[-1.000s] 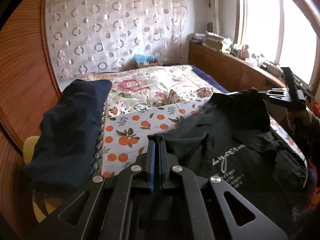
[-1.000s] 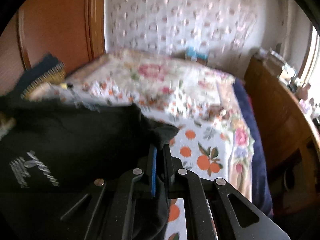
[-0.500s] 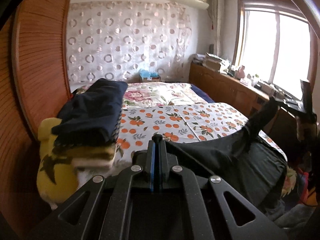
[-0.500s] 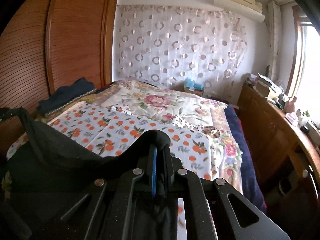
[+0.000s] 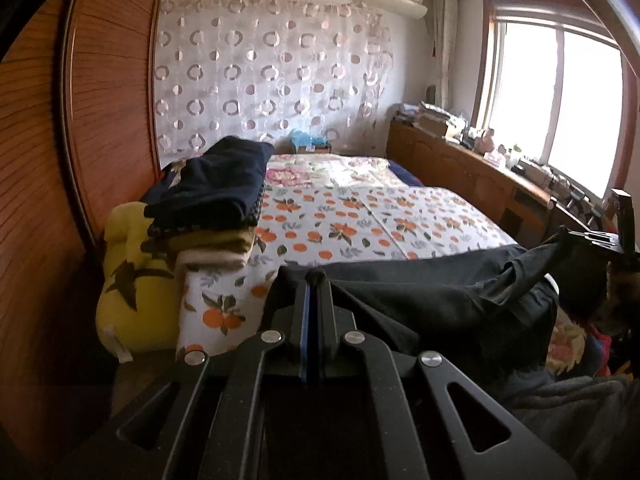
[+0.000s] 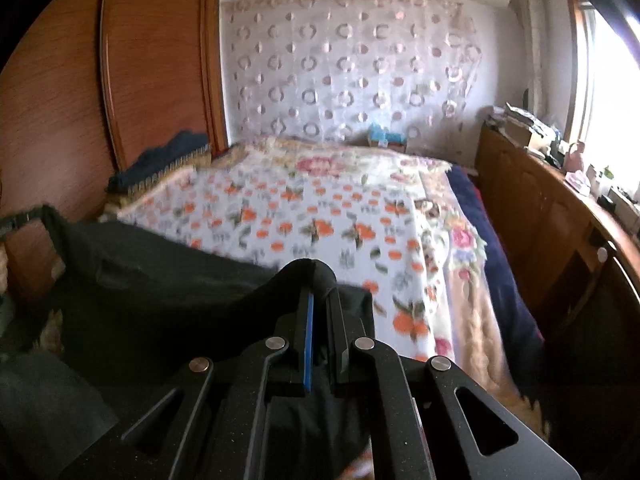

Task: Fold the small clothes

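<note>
A black shirt (image 5: 432,296) hangs stretched between my two grippers at the near edge of the bed. My left gripper (image 5: 315,278) is shut on one end of it. My right gripper (image 6: 316,276) is shut on the other end, with cloth bunched over its tips. The black shirt (image 6: 160,276) spans left in the right wrist view. The right gripper also shows in the left wrist view (image 5: 600,236) at the far right, and the left gripper shows at the left edge of the right wrist view (image 6: 16,220).
The bed (image 5: 360,220) has an orange-print sheet. A stack of folded clothes (image 5: 216,196), navy on top, lies at its left side by a yellow pillow (image 5: 128,280). A wooden wardrobe (image 5: 80,160) stands left; a wooden cabinet (image 5: 460,172) runs along the right under the window.
Both grippers have pulled back toward the foot of the bed and lowered with the shirt held taut. The shirt no longer lies spread on the sheet; more of the bed shows.
</note>
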### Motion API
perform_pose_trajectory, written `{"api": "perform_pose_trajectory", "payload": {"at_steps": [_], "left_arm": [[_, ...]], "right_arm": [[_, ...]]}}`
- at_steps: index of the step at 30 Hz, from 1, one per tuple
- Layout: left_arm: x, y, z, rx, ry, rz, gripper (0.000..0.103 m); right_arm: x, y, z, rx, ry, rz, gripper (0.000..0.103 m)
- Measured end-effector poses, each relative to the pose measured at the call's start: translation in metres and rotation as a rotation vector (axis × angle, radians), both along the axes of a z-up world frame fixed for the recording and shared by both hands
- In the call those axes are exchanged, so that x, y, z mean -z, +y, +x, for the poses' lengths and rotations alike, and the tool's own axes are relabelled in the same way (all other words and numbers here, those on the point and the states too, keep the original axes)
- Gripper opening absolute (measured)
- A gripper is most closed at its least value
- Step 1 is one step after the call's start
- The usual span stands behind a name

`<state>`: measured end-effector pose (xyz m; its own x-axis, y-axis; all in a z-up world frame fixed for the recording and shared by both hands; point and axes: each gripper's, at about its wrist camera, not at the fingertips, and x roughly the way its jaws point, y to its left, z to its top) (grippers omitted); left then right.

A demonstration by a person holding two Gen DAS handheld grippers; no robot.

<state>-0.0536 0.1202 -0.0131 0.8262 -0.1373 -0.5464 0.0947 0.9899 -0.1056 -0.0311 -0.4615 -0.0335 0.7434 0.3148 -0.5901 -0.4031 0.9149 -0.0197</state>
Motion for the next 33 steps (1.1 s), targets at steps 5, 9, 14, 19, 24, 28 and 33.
{"api": "perform_pose_trajectory", "payload": {"at_steps": [5, 9, 14, 19, 24, 28, 33], "left_arm": [[0.011, 0.001, 0.002, -0.019, 0.040, 0.030, 0.004], [0.010, 0.000, 0.005, -0.025, 0.043, 0.040, 0.029], [0.009, 0.003, 0.015, -0.031, 0.037, 0.023, 0.051], [0.017, 0.004, 0.029, -0.039, 0.050, 0.015, 0.073], [0.038, 0.010, 0.043, -0.057, 0.080, -0.013, 0.075], [0.052, 0.010, 0.050, -0.064, 0.111, -0.022, 0.075], [0.061, 0.007, 0.058, -0.058, 0.141, 0.007, 0.075]], "right_arm": [[0.007, 0.003, 0.010, -0.004, 0.075, -0.017, 0.005], [-0.001, 0.006, 0.020, 0.009, 0.081, -0.027, 0.010], [-0.018, 0.004, 0.014, 0.022, 0.038, -0.043, 0.021], [-0.021, 0.001, 0.020, 0.054, 0.010, -0.048, 0.050], [0.011, 0.008, 0.060, 0.038, 0.041, 0.006, 0.050], [0.031, 0.009, 0.086, 0.042, 0.078, 0.038, 0.050], [0.046, 0.009, 0.117, 0.065, 0.109, 0.032, 0.050]]}}
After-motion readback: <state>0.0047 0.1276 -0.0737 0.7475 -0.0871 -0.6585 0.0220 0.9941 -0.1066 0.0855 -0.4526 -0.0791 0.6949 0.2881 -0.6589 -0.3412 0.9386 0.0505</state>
